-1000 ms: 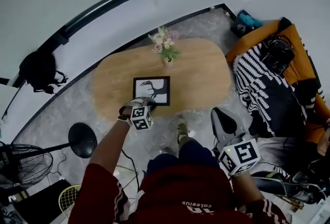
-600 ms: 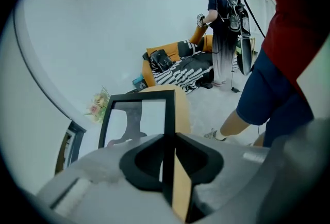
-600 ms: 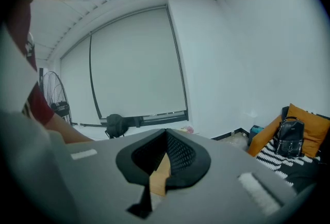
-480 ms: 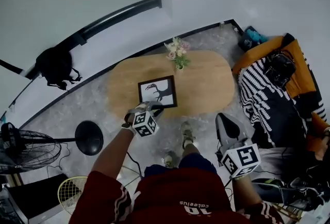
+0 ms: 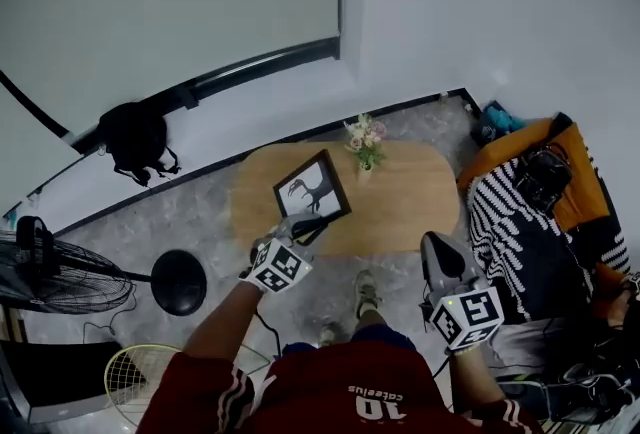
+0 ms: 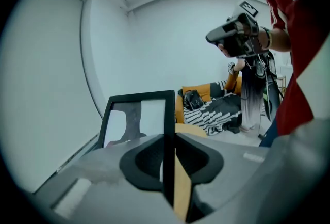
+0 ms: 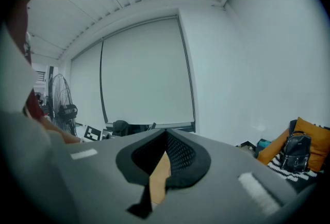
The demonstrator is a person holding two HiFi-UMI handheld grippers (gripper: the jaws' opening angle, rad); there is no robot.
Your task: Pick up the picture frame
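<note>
– Gripping what, that left gripper (image 5: 305, 225) (image 6: 169, 138)?
– Its jaws pinch the near edge of the black rectangular picture frame (image 5: 312, 190) (image 6: 136, 114), held tilted in the air above the near left part of the oval wooden table (image 5: 400, 212).
– And the right gripper (image 5: 432, 240) (image 7: 165, 138)?
– Jaws together on nothing, near the table's right end. A small vase of flowers (image 5: 364, 142) stands at the far edge.

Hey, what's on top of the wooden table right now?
Only a vase of flowers stands on the table, near its far edge. The picture frame is clamped in the left gripper, tilted, above the tabletop; the patch it covers cannot be seen.
</note>
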